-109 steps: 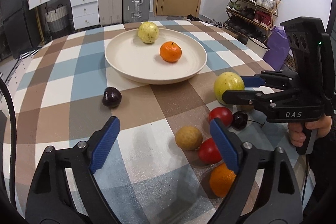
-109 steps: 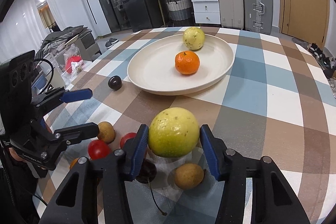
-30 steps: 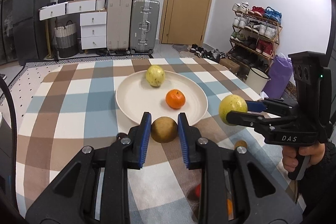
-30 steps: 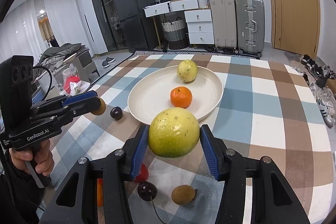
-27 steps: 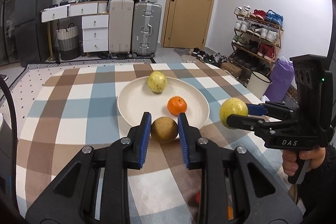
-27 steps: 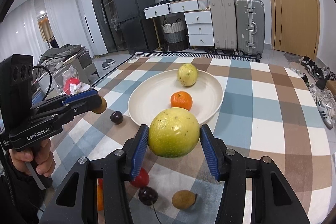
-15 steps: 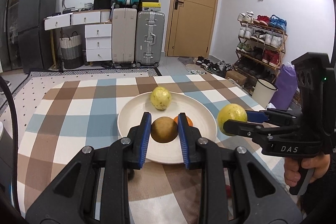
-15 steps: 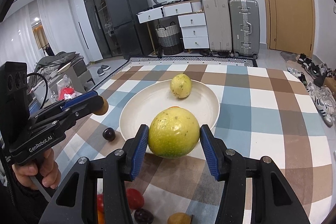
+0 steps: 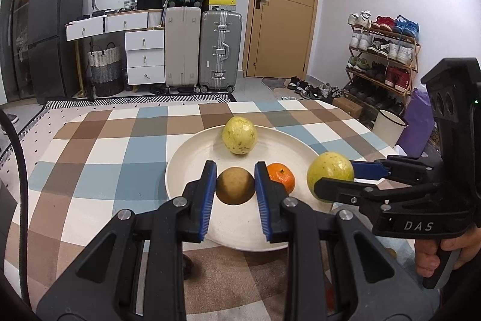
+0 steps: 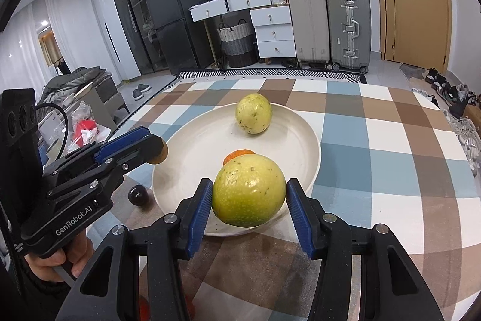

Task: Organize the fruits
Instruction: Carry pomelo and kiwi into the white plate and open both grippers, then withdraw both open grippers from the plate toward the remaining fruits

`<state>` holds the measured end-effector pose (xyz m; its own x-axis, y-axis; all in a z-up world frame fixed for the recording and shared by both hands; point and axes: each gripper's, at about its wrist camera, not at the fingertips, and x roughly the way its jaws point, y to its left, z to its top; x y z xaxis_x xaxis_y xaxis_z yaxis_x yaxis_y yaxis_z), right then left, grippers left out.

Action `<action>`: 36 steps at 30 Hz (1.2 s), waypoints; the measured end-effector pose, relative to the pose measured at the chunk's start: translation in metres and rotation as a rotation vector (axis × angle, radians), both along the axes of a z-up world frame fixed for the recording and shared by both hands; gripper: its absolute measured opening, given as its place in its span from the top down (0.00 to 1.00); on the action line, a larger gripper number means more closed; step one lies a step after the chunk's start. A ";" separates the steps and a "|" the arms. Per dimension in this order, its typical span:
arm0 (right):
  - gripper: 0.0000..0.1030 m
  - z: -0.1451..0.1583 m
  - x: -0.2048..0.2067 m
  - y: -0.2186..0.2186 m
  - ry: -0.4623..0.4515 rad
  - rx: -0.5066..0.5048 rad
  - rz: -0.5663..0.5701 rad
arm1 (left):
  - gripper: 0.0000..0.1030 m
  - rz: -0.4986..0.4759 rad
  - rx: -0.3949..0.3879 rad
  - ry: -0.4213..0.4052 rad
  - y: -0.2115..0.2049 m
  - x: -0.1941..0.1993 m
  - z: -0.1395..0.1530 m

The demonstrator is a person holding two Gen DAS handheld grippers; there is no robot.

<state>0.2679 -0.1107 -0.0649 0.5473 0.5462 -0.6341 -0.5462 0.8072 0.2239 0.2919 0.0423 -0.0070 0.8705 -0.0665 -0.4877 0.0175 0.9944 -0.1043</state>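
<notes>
While both grippers hang over the checked tablecloth [image 9: 99, 158], I read the scene from the left. At the left edge of the right wrist view, a dark round fruit [image 10: 138, 194] lies on the cloth just beside the plate's near left rim. Next comes my left gripper [image 9: 235, 185], its blue pads [image 9: 207, 194] pressed narrowly against a small brown fruit [image 9: 235, 185] that it holds in the air above the near part of the cream plate [image 9: 186, 158]. From the right wrist view that same gripper [image 10: 157, 154] reaches in from the left, the brown fruit [image 10: 160, 154] peeking out at its tip over the plate's left rim [image 10: 168, 170]. On the plate, a yellow-green fruit [image 9: 239, 135] rests toward the far side, and an orange [image 9: 281, 178] sits closer, near the middle, partly hidden behind my left gripper's right finger. Further right, my right gripper [image 10: 248, 194] clamps a large yellow-green fruit [image 10: 249, 194] at a medium spread, both pads touching its sides, and carries it above the near rim of the plate. In the left wrist view this gripper [image 9: 333, 176] comes in from the right with that fruit [image 9: 330, 172] over the plate's right edge. A hand [image 9: 442, 254] grips its handle at the lower right.
</notes>
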 end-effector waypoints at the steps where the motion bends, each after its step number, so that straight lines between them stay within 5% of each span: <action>1: 0.51 -0.002 0.001 0.001 0.002 -0.002 0.001 | 0.78 0.000 -0.001 0.007 0.001 0.002 -0.001; 18: 0.50 -0.018 0.010 0.016 0.024 -0.038 0.007 | 0.77 0.012 -0.010 0.013 0.004 0.006 -0.008; 21: 0.49 -0.012 0.007 0.014 0.009 -0.018 0.012 | 0.64 0.021 -0.020 0.017 0.006 0.004 -0.009; 27: 0.19 -0.008 0.003 0.002 -0.008 -0.001 -0.012 | 0.17 0.060 -0.036 -0.005 0.013 -0.007 -0.007; 31: 0.06 -0.007 0.001 -0.007 -0.018 -0.003 -0.049 | 0.02 0.098 -0.036 0.008 0.018 -0.015 -0.006; 36: 0.01 -0.005 -0.002 -0.014 -0.026 0.009 -0.063 | 0.01 0.127 -0.021 -0.014 0.020 -0.028 -0.003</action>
<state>0.2664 -0.1251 -0.0696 0.5970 0.5158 -0.6144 -0.4997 0.8383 0.2183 0.2639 0.0623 -0.0097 0.8791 0.0344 -0.4754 -0.1066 0.9863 -0.1258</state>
